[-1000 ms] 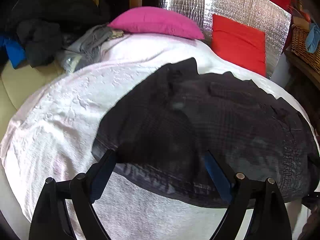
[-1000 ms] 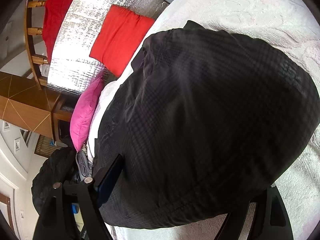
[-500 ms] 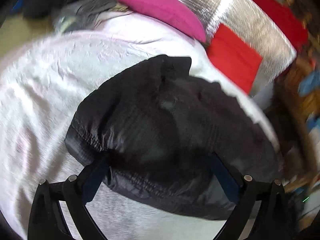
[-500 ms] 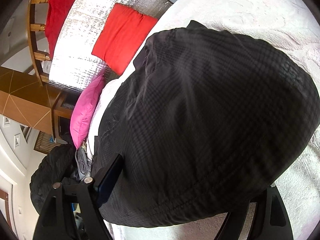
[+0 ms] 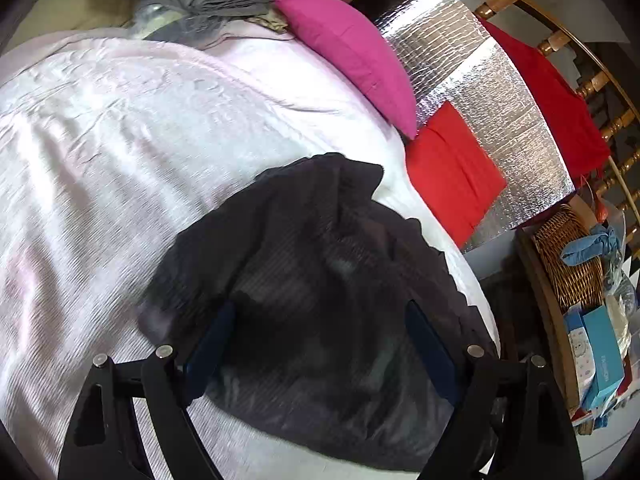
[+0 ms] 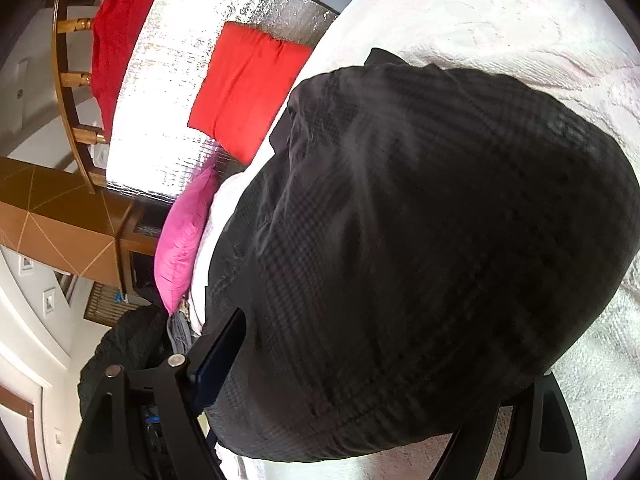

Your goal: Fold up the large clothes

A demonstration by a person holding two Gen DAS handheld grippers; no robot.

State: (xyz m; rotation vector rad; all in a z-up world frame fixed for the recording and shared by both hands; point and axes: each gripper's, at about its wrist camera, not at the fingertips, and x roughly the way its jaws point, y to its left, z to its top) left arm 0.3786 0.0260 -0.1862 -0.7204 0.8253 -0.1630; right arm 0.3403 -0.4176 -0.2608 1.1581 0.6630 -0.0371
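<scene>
Dark plaid garment [image 5: 320, 280] on bed, long axis twd red cushion [image 5: 452, 188]

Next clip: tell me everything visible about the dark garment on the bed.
The dark garment is thin black fabric with a faint check weave and a stitched hem along its near edge. It lies bunched and rumpled, not flat, on the pale textured bedspread, near the bed's edge by the red cushion. Both pairs of tongs, left and right, straddle its near part; whether the pads press on it is unclear.

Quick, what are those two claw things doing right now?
Left gripper: open; fingers just closed in slightly, dark garment between them, unpinched.
Right gripper: open, garment draped over one finger.
</scene>
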